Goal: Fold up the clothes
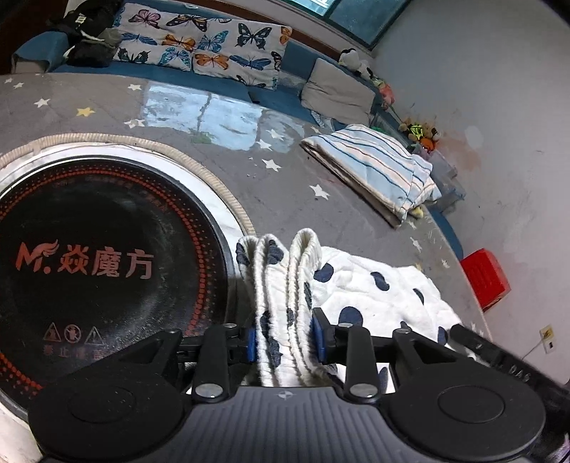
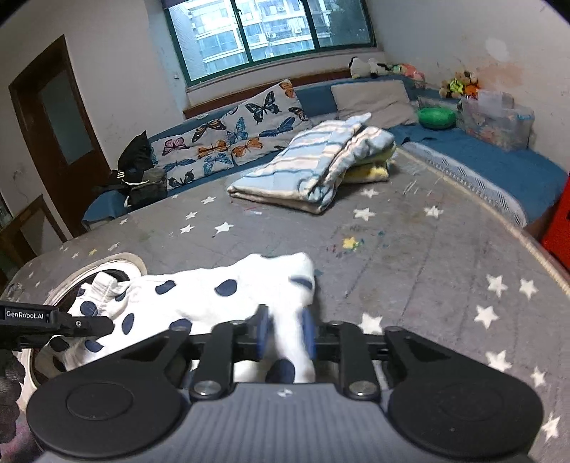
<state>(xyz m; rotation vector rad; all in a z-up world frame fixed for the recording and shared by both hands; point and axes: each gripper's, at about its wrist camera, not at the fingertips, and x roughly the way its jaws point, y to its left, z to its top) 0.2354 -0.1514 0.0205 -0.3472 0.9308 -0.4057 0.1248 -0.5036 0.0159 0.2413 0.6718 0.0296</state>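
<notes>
Garment (image 1: 356, 285), white w/ dark-blue dots, lies spread on a grey star-print table (image 1: 292, 199), one end overlapping the rim of a round black cooktop (image 1: 107, 256) set into the table surface. The cooktop carries red lettering and a ring of red dots.

Left gripper (image 1: 285, 338), seen in the left wrist view, has a bunched, ribbed edge of the garment between its blue pads (image 1: 251, 343); the gathered folds fill the gap and both pads touch cloth, jaws partway apart. Right gripper (image 2: 285, 333), in the right wrist view, straddles another strip of the same garment; the picture is blurred there, pads (image 2: 309, 333) appear close against the cloth, but whether they pinch it can't be told. Jaws sit narrowly apart.

In the right wrist view the left gripper's black body enters at far left, beside the garment's gathered end at the cooktop rim.

Farther back on the table: a folded blue-striped blanket (image 2: 306, 171) atop sth yellow. Beyond it, a blue bench w/ butterfly-print cushions (image 2: 231, 135), a grey pillow (image 2: 374, 96), soft toys (image 2: 370, 67) & a window (image 2: 263, 32).
</notes>
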